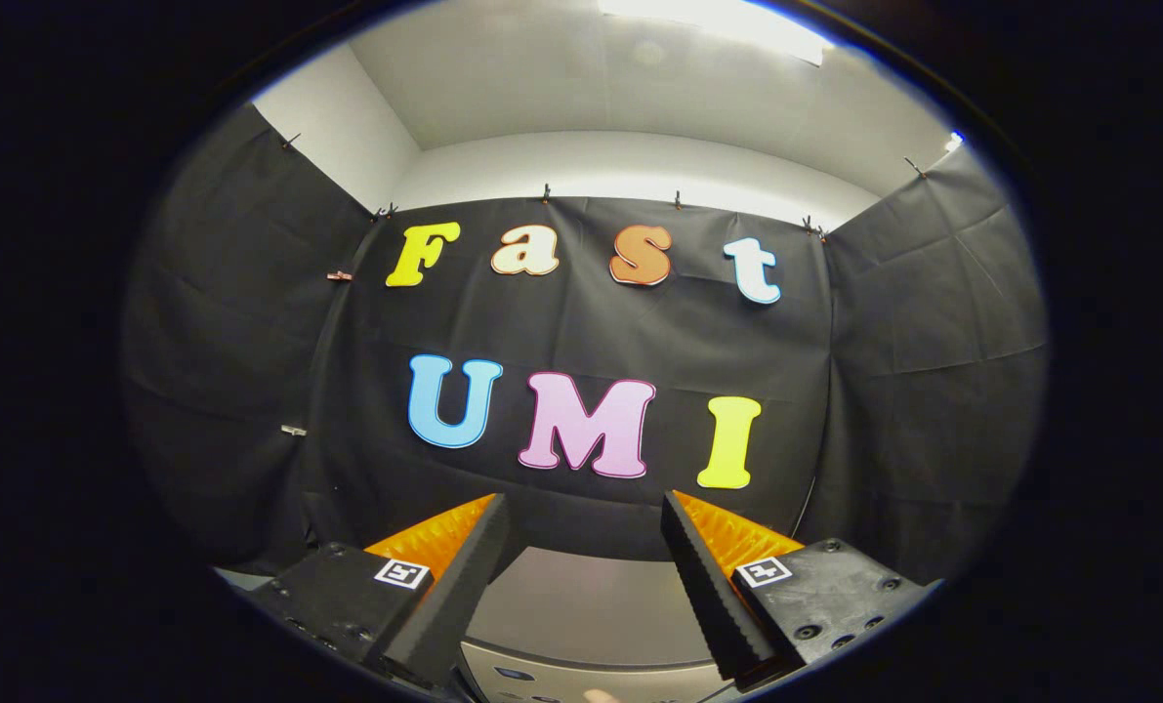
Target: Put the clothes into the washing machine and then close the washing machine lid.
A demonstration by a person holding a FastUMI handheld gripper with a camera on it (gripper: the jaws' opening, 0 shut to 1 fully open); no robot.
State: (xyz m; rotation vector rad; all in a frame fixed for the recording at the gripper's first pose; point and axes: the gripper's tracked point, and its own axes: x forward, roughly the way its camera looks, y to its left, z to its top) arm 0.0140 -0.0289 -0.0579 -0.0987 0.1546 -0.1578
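A: Looking ahead, what have you got?
B: I see the gripper [581, 522] with its fingers spread wide and nothing held. The washing machine [581, 615] sits just below and between them, grey lid down, black booth cloth [249, 391] beyond.

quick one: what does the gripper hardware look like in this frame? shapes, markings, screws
The gripper has two wedge-shaped fingers with serrated, sawtooth inner faces and ribbed outer sides, tapering toward the tips. Each sits on a black block mount with round screw holes. A small square black-and-white fiducial tag is stuck on each mount near the finger's base. No cables visible. The fingers stand apart, with nothing between them.
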